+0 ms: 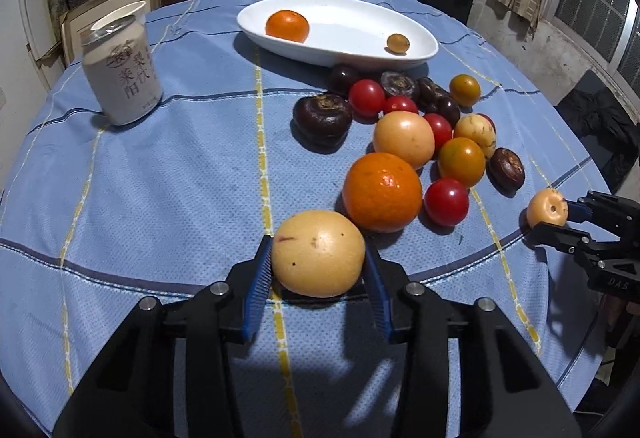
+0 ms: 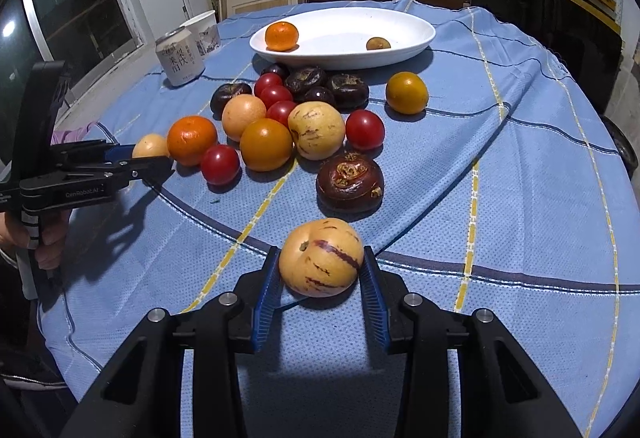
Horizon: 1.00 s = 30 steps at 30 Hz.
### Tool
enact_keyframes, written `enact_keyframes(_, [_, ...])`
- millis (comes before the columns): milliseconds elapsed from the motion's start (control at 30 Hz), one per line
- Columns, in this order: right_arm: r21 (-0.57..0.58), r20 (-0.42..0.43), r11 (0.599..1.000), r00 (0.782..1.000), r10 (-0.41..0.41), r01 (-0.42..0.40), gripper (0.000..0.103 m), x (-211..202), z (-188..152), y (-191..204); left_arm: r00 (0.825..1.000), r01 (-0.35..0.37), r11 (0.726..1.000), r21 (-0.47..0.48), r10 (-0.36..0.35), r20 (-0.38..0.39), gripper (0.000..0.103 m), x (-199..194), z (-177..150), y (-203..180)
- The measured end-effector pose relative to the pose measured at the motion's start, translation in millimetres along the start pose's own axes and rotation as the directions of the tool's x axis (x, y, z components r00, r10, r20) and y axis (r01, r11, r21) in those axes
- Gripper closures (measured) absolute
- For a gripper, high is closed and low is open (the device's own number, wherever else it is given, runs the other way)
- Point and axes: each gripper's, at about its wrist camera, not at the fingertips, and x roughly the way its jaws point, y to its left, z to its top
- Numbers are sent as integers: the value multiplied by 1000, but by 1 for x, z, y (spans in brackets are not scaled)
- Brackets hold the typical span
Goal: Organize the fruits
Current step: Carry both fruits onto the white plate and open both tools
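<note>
Left gripper: my left gripper (image 1: pixel 318 258), black with blue ribbed pads, is closed onto a smooth pale-yellow round fruit (image 1: pixel 318 253); both pads press its sides. It sits at 6 o'clock in the left wrist view, low against the cloth.
Right gripper: my right gripper (image 2: pixel 320 262) clamps a pale-yellow round fruit with purple streaks (image 2: pixel 321 257), pads against both flanks, at 6 o'clock in the right wrist view.
Loose pile: a large orange mandarin (image 1: pixel 382 192), red cherry tomatoes (image 1: pixel 446 201), dark brown water chestnuts (image 1: pixel 322 119) and amber round fruits (image 1: pixel 461 162) lie bunched on the cloth, from 1 to 3 o'clock of my left grip.
Dish: a white oval ceramic dish (image 1: pixel 360 56) stands at 12 o'clock beyond the pile; it holds one small orange mandarin (image 1: pixel 287 25) and one small brown-yellow fruit (image 1: pixel 397 43), well apart.
Can: a pale beverage can with dark characters (image 1: pixel 122 72) stands upright at 10 o'clock.
Surface: a blue checked cloth with yellow lines (image 1: pixel 160 178) covers the round table.
</note>
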Motion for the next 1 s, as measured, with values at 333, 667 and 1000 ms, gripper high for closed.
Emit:
enact_keyframes(333, [9, 66, 1000, 998, 1, -2, 63, -25, 10, -7, 999, 11, 999, 32, -12, 43, 60, -28, 0, -8])
enact_keyframes(667, [-17, 155, 1000, 988, -3, 6, 62, -44, 63, -17, 995, 38, 997, 66, -43, 89, 60, -44, 49, -18])
enact_keyframes(1000, [10, 160, 998, 986, 52, -55, 62, 0, 150, -40, 997, 32, 997, 68, -36, 70, 60, 10, 140, -25])
